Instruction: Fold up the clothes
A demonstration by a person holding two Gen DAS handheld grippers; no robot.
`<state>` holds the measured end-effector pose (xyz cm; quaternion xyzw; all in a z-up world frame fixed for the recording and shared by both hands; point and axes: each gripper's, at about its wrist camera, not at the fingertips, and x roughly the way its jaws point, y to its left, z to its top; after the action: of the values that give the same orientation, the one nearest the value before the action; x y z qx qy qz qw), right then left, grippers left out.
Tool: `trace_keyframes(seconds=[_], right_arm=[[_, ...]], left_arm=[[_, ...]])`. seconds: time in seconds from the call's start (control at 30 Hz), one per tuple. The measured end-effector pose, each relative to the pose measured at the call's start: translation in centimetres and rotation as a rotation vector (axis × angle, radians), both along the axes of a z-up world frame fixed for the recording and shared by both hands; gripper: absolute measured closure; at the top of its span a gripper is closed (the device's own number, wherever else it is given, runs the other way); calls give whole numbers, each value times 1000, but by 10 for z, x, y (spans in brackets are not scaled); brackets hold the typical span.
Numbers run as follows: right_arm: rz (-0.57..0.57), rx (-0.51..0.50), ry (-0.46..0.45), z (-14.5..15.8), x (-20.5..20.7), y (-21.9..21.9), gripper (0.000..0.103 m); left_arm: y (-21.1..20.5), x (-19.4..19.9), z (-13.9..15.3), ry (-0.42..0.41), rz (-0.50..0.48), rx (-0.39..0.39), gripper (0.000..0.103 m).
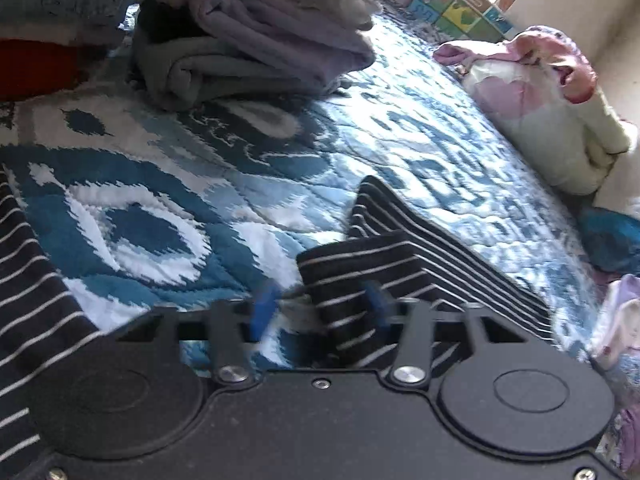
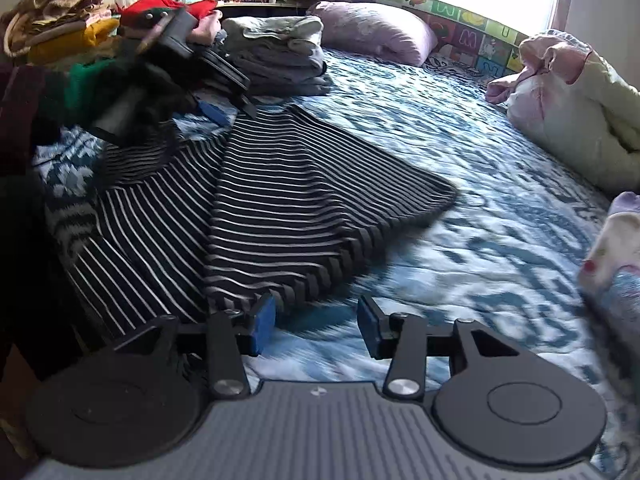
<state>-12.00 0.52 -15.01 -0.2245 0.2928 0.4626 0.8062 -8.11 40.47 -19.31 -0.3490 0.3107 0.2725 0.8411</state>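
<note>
The black garment with thin white stripes (image 2: 280, 200) lies on the blue-and-white patterned quilt (image 2: 460, 240). The left gripper (image 1: 320, 312) pinches its folded edge; the right gripper (image 2: 316, 326) stands apart, empty, beside its hem.

The bed's blue-and-white quilt (image 2: 460, 208) lies bare to the right of the striped garment (image 2: 280, 200), open as far as the pink-and-cream bundle (image 2: 568, 112) by the wall. To the left, the stack of folded clothes (image 2: 280, 52) and the left claw (image 2: 228, 112) crowd the far side; more clothes (image 2: 616, 248) edge the right
</note>
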Motion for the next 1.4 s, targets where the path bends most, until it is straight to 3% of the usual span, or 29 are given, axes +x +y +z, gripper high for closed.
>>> trace_keyframes(seconds=[0.1,0.27,0.43,0.6,0.8,1.13,1.27,1.33,1.37,1.4], right_arm=[[-17,6,-19,-8,-14,9,57],[1,-28,-42,-22,-32,22,57],[14,-55,-72,-21,-42,27,47],[21,-108,-95,-31,-44,32,47],[59,-112,-118,-35,-52,32,64],[166,-150,-96,-38,-62,39,85],[204,-175,-112,-34,-71,36,85],[201,-177,-109,-33,-71,34,85],[187,-172,-113,-33,-71,33,83],[174,-163,-118,-33,-70,32,80]], left_arm=[[-6,4,5,-13,-38,46,98],[-20,-3,23,-47,-82,152,99],[-29,-17,39,-96,-90,199,100],[-29,-41,60,-151,-56,235,100],[-20,-70,63,-140,-19,260,100],[-17,-100,32,-98,15,237,100],[-11,-96,15,-72,29,204,100],[-10,-94,9,-14,47,206,93],[-10,-93,8,21,59,212,80],[-14,-91,10,43,67,235,73]])
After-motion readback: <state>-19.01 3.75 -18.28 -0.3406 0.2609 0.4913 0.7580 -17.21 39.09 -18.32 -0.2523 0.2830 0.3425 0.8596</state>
